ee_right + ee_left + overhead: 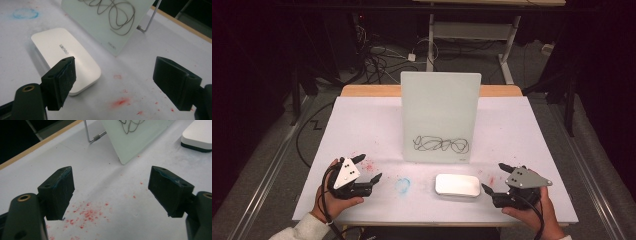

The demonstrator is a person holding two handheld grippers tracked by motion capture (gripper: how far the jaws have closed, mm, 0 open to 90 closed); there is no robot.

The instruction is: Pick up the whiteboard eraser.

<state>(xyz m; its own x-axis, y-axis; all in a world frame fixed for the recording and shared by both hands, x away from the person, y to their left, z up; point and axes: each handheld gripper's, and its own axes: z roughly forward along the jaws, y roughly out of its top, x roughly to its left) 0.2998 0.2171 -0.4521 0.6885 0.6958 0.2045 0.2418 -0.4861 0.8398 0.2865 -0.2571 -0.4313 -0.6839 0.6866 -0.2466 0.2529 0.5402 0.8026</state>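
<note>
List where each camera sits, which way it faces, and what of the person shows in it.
High view: above the person's side, looking forward and down at the table; both hands, the left gripper and the right gripper show.
Left gripper view: rides the left gripper, facing the board across red specks; its own open jaws show.
Right gripper view: rides the right gripper, facing the white eraser; its own open jaws show.
Shared: all three show the scribbled board and the eraser.
</note>
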